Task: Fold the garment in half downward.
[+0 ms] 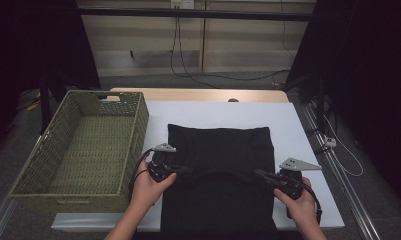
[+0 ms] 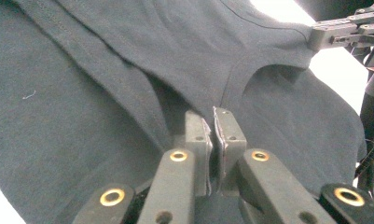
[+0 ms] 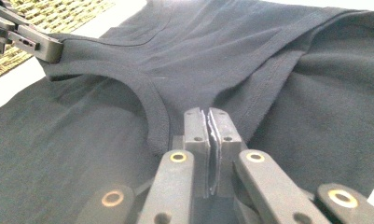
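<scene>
Hand-held grippers, left [image 1: 184, 169] and right [image 1: 260, 174], each clench the black garment's [image 1: 220, 145] neckline edge.

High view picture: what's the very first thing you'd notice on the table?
A big black cloth garment lies spread in the middle of the white table. A person's left claw and right claw each pinch it, shut on the fabric near its curved neckline, one on either side. To the left stands an empty green woven basket, as large as the garment.
</scene>
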Demonstrator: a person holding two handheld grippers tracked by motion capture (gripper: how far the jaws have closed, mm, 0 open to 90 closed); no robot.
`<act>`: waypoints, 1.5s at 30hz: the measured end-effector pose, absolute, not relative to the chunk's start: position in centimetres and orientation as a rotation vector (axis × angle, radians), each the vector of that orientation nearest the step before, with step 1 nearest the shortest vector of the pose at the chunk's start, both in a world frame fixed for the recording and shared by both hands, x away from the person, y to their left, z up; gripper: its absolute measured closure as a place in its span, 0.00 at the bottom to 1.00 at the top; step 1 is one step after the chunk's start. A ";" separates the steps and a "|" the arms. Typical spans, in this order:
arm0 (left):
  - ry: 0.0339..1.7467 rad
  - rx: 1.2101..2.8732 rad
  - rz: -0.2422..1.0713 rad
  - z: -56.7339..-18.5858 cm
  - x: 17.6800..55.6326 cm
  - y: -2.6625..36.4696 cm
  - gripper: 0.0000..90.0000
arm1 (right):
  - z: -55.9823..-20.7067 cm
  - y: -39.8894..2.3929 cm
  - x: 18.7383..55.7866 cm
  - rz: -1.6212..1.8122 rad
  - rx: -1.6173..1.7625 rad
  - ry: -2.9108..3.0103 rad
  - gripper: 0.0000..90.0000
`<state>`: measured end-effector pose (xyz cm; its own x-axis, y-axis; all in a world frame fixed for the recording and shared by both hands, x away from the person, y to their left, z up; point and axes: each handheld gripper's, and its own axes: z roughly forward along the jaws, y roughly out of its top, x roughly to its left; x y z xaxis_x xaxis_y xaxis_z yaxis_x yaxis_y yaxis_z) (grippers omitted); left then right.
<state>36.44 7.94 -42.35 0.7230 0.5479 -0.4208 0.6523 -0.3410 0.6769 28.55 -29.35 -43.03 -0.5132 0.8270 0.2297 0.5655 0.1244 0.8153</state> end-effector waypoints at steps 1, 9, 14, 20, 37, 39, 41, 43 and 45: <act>0.913 2.026 -0.145 -42.3 36.4 7.9 0.96 | -43.0 -29.3 28.5 1.328 1.369 2.124 0.98; 0.898 2.030 -0.157 -42.3 36.1 8.0 0.96 | -42.8 -29.2 28.1 1.328 1.356 2.120 0.98; 0.898 2.034 -0.154 -42.3 35.9 8.1 0.96 | -42.9 -29.4 27.5 1.321 1.357 2.125 0.98; 0.896 2.048 -0.157 -42.4 35.6 8.2 0.96 | -42.7 -29.2 27.2 1.325 1.341 2.121 0.98; 0.880 2.036 -0.179 -42.0 34.3 8.9 0.96 | -42.6 -29.3 25.2 1.349 1.320 2.147 0.97; 0.881 2.039 -0.184 -42.1 34.3 9.1 0.96 | -42.5 -29.2 25.2 1.351 1.314 2.146 0.97; 0.883 2.034 -0.194 -42.2 34.3 9.2 0.96 | -42.6 -29.1 25.2 1.346 1.308 2.154 0.97; 0.899 2.032 -0.195 -42.3 34.3 9.1 0.96 | -42.7 -29.1 25.2 1.345 1.313 2.158 0.97; 0.893 2.039 -0.202 -42.3 34.3 9.0 0.96 | -42.7 -29.1 25.2 1.344 1.314 2.157 0.97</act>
